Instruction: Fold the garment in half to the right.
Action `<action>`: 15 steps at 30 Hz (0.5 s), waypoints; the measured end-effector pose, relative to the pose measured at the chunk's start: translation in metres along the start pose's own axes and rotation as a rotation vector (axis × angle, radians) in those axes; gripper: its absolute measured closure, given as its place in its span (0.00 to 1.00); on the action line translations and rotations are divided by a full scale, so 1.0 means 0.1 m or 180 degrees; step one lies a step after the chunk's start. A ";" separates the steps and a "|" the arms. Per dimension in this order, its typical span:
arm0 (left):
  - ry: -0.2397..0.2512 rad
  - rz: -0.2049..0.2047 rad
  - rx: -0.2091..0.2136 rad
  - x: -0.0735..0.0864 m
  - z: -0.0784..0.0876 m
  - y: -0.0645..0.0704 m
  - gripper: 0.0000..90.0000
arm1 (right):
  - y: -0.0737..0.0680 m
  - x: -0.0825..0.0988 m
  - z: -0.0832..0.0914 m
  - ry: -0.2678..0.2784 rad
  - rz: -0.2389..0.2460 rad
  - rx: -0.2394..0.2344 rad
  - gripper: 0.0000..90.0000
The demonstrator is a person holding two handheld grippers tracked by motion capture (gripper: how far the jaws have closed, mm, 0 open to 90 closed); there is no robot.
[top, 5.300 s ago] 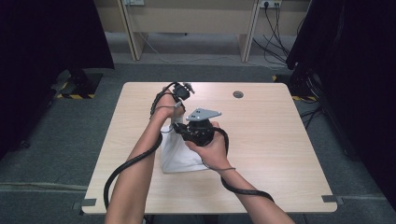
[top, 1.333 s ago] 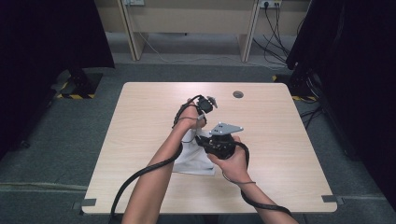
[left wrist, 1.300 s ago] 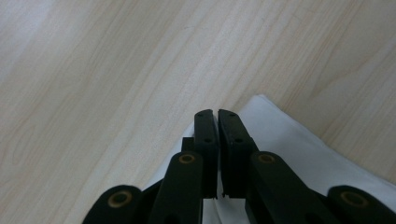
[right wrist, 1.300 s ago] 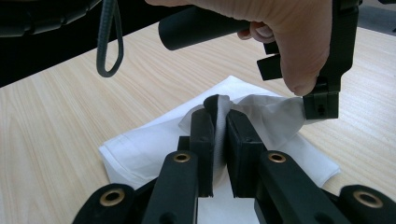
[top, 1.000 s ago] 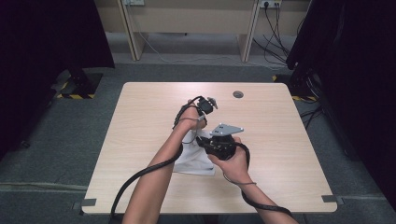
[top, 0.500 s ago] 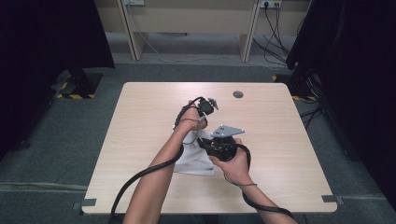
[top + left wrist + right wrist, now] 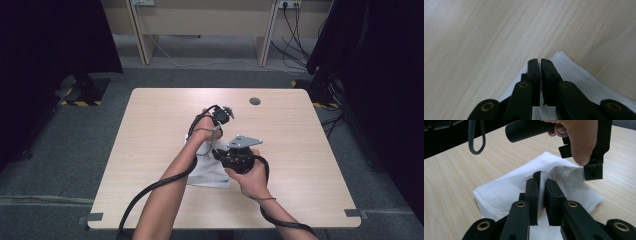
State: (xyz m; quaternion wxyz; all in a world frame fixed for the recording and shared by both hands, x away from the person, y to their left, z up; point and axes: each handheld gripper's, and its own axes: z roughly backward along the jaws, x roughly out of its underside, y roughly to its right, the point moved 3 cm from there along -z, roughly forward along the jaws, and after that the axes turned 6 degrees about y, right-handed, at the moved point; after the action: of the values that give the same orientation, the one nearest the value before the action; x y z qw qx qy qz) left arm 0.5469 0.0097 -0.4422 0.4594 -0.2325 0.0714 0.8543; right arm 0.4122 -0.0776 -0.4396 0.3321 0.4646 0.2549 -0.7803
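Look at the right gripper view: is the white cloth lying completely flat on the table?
No, a fold of the white cloth is pinched up off the table.

Readable text: none is showing on the cloth (image 7: 210,172), table (image 7: 150,120) or grippers.

One white cloth (image 7: 210,170) is counted on the one wooden table (image 7: 150,130), near its centre. Two grippers are counted: the left gripper (image 7: 220,125) at about 12 o'clock of the cloth and the right gripper (image 7: 222,156) at about 3 o'clock. Two hands are seen, one on each gripper. One round grommet (image 7: 255,101) is set in the tabletop toward 1 o'clock. Two cables are trailed toward 6 o'clock.
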 end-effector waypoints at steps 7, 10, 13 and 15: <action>0.0000 -0.0005 -0.0001 0.00 -0.01 0.00 0.95 | 0.00 0.02 0.00 -0.0012 0.0004 0.0000 0.91; 0.0007 0.0000 -0.0005 0.00 -0.02 0.01 0.95 | 0.00 0.03 0.00 -0.0015 -0.0005 0.0000 0.91; 0.0013 0.0002 -0.0010 0.00 -0.02 0.01 0.95 | 0.01 0.05 0.00 -0.0021 -0.0008 0.0001 0.91; 0.0016 0.0005 0.0000 0.00 -0.04 0.02 0.95 | 0.01 0.06 0.00 -0.0025 -0.0013 0.0004 0.91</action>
State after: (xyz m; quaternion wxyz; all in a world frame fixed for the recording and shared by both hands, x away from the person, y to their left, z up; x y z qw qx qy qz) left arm 0.5462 0.0070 -0.4455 0.4585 -0.2347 0.0728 0.8541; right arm 0.4111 -0.0801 -0.4448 0.3312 0.4612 0.2540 -0.7830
